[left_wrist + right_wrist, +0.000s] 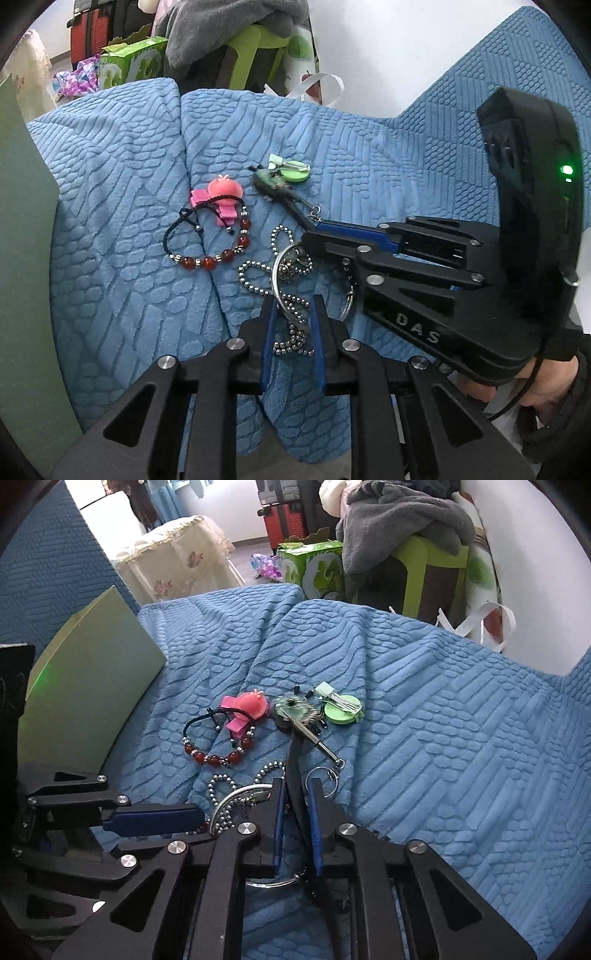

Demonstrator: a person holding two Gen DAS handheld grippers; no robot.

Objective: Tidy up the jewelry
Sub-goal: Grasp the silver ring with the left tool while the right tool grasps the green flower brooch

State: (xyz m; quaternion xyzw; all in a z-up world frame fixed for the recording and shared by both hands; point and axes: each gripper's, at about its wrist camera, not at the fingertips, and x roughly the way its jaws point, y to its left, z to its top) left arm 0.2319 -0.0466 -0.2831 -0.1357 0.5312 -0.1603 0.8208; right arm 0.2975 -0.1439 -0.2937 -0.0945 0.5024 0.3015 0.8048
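Silver ball chain [291,314] lies between the half-open left gripper [293,310]; right gripper [297,794] narrowly straddles a black strap [295,775].

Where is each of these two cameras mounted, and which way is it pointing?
Left wrist: on the left gripper, facing along its fingers over the ball chain and blue blanket; right gripper and a hand show.
Right wrist: on the right gripper, facing the same pile; left gripper shows.
Shared: red bead bracelet, pink charm.
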